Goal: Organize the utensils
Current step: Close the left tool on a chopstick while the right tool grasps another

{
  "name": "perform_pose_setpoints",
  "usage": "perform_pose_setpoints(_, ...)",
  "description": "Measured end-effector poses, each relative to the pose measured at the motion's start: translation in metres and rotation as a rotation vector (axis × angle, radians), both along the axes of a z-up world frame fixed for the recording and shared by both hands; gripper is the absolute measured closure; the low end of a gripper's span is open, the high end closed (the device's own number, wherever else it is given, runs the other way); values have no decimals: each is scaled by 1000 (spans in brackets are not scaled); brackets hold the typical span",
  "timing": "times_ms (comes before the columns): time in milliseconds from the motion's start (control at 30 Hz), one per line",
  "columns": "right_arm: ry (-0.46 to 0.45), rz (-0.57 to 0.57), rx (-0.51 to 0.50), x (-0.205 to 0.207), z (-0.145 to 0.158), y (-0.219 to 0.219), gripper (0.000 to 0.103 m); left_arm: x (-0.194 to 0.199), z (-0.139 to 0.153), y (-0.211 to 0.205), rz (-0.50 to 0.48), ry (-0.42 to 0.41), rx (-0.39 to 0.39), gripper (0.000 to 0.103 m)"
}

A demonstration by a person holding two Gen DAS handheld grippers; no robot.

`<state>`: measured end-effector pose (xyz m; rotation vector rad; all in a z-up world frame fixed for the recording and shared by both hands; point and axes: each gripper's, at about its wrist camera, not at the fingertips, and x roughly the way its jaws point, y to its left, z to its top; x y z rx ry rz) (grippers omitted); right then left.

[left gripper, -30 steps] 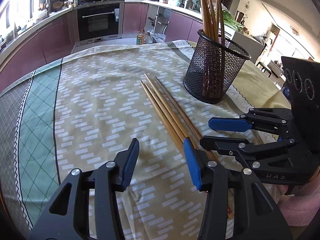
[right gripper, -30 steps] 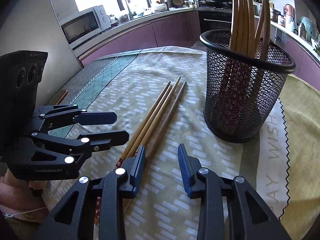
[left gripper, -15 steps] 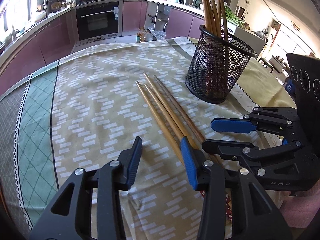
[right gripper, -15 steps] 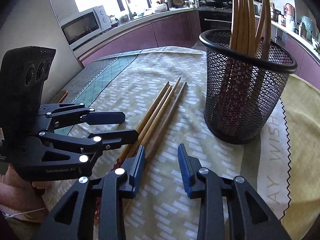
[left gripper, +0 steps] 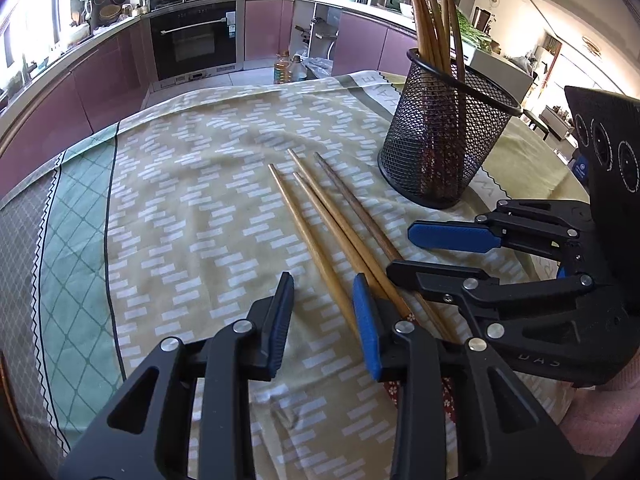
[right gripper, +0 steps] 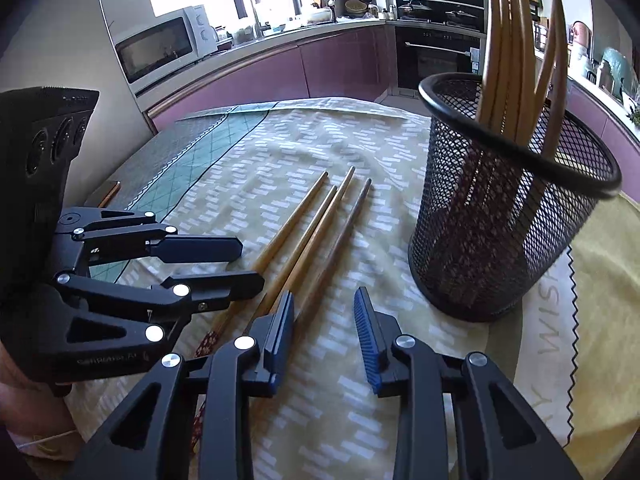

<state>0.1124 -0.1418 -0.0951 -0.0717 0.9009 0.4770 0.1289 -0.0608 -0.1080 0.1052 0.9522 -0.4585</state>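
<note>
i judge the job part done: several long bamboo chopsticks (right gripper: 516,52) already stand in the black wire-mesh cup (right gripper: 496,240), while four loose wooden chopsticks (left gripper: 320,216) lie side by side on the cloth just beside it. my left gripper (left gripper: 322,312) and right gripper (right gripper: 322,326) both hang with fingers apart, holding nothing. the table wears a yellow-green patterned tablecloth (left gripper: 180,200); behind are purple cabinets (left gripper: 104,84), a built-in oven (left gripper: 196,40) and a microwave (right gripper: 160,46).
</note>
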Motion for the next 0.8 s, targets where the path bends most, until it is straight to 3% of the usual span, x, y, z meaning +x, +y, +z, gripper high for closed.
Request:
perform_pose_setpoints(133,0,-13,4,6,0,1,82,5,0,0,11,-1,6,80)
perform_pose_setpoints(200,9,-21,28,6,-1,-1,87,7,0,2,22,4,-3,89)
perform_pose_setpoints(367,31,-35,78,5,0,-8,94,3,1,12,63,15,-49,94)
perform_pose_setpoints(567,21,-42,121,-2,8,-18,96,-12,10,24,67,0,-105,95)
perform_pose_setpoints(800,18,24,122,-11,14,-10,98,-21,5,20,36,20,-101,95)
